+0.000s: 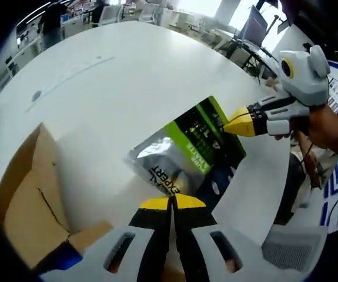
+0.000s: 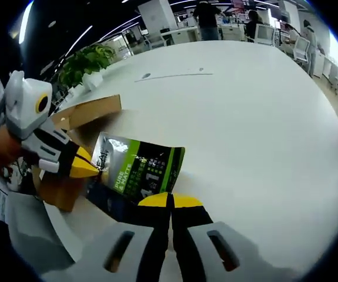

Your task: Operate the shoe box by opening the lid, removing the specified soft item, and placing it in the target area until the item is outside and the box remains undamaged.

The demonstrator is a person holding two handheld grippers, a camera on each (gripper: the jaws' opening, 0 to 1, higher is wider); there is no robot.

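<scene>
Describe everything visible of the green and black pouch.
The pouch is a flat, glossy foil-like bag with a silvery crinkled end, a lime-green band with white lettering and a black panel of small print. It is out of the box, over the white table; whether it rests on it is unclear. The left gripper and right gripper are shut on opposite edges.

Each view looks down along its own claw, close over the white counter (image 1: 127,76). The views face each other. Both share the pouch (image 1: 189,150) and box (image 2: 89,111).
</scene>
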